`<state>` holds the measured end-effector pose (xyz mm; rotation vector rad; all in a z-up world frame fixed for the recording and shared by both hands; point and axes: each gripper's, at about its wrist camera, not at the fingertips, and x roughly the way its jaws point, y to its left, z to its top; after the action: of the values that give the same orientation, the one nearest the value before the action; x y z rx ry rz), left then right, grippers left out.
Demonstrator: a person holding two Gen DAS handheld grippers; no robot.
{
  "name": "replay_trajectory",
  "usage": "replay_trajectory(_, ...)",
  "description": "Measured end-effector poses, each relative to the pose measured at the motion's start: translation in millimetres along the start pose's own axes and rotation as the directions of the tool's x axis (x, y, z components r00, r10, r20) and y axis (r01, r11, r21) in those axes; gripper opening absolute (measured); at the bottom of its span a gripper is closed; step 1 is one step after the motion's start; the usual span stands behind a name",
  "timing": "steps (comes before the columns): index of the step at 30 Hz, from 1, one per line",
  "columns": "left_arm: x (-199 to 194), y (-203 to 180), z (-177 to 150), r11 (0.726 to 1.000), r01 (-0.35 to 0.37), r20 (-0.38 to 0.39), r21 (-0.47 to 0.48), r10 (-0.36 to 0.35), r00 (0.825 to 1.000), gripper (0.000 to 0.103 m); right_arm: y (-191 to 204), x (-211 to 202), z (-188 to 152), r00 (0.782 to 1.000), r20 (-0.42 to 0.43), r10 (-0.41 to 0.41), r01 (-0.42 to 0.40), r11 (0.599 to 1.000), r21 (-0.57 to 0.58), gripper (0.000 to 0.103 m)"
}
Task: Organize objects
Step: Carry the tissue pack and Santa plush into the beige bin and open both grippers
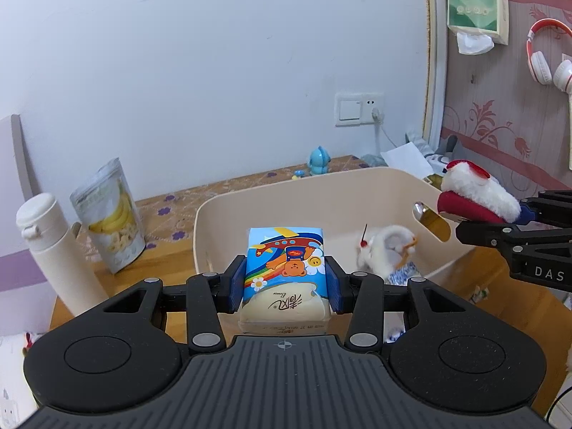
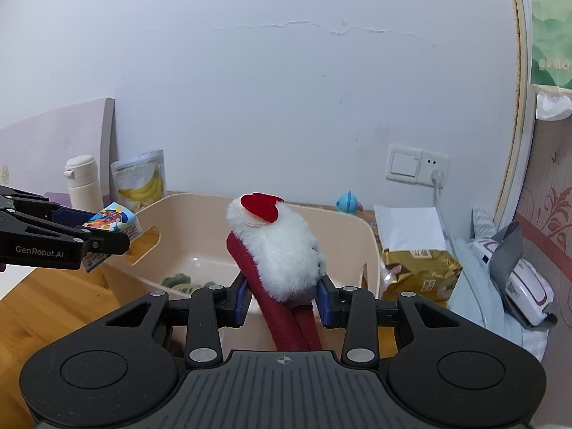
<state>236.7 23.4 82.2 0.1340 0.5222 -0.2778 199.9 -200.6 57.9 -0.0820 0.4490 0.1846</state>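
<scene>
My left gripper (image 1: 285,284) is shut on a tissue pack (image 1: 286,271) printed with a cartoon bear and plane, held above the near edge of a beige plastic bin (image 1: 271,193). In the right wrist view that gripper (image 2: 96,236) and pack (image 2: 114,220) show at the left, over the bin's handle slot. My right gripper (image 2: 284,295) is shut on a red and white plush toy (image 2: 279,250), held above the bin (image 2: 200,214). From the left wrist view the toy (image 1: 475,196) hangs over the bin's right rim. A white plush (image 1: 388,248) lies inside the bin.
On the wooden table (image 1: 171,203) stand a white bottle (image 1: 53,250), a banana chip pouch (image 1: 111,218) and a blue figurine (image 1: 319,161). A gold bag (image 2: 418,268), white paper and clothing sit right of the bin. Small green pieces (image 2: 178,282) lie on the bin floor.
</scene>
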Motion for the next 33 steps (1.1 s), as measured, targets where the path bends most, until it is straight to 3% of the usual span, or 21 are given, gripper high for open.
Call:
replay_trajectory(15, 63.6, -5.7, 16.1, 0.999, 0.03, -0.065, 0.031, -0.028, 0.998, 0.046, -15.6, 38.0, 18.6, 1.0, -0.024, -0.018, 0.017, 1.0, -0.017, 0.036)
replay_trajectory(33, 123.4, -2.1, 7.1, 0.997, 0.043, -0.209, 0.072, -0.027, 0.978, 0.046, -4.2, 100.6, 16.5, 0.984, -0.177, -0.029, 0.008, 0.993, -0.116, 0.036)
